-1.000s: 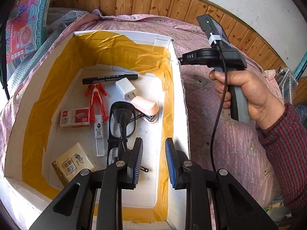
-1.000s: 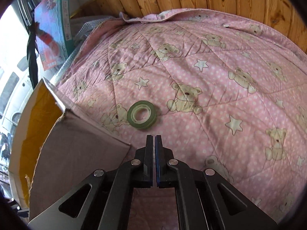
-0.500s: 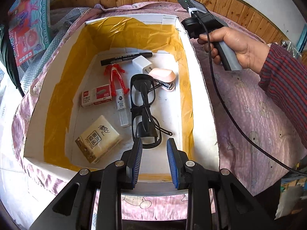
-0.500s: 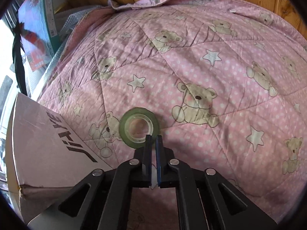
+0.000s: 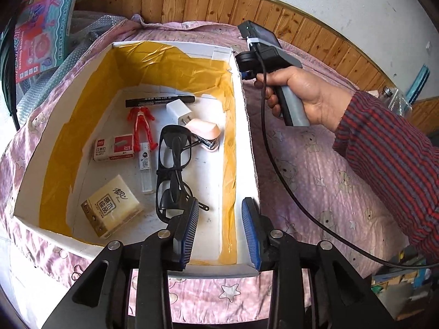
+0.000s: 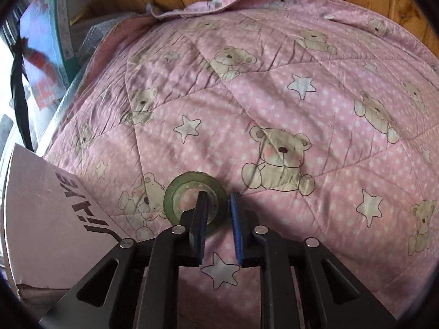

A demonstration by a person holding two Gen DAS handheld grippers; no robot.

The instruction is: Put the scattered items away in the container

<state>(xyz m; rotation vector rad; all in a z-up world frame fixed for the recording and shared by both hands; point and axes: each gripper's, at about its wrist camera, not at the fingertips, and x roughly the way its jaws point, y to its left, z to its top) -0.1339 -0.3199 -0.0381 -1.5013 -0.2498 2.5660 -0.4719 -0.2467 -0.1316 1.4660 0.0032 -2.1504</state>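
**Tape roll straddled, grip not yet made: where the pickup could slip**

The right gripper [image 6: 218, 211] is parted to a moderate gap and holds nothing. Its left finger sits over the hollow centre of the green ring-shaped roll of tape [image 6: 175, 192], its right finger just outside the roll's right wall, so that wall lies between the pads. The roll lies flat on the pink quilted bedspread printed with bears and stars [image 6: 301, 115], just beside the outer wall of the white cardboard box lined with yellow tape [image 5: 248, 137].

The risks look like these. The bedspread is soft; if the fingers press down while closing, they may pinch fabric with the roll and drag the quilt. The wall is thin and curved, so a shallow or off-centre bite could let the roll pivot or drop out on the lift. The box wall is close on the left, and a hasty swing could clip it.

The left gripper [image 5: 221, 229] hangs open and empty over the box's near right corner, above the black-framed glasses [image 5: 171, 164]; dipping there could catch them.
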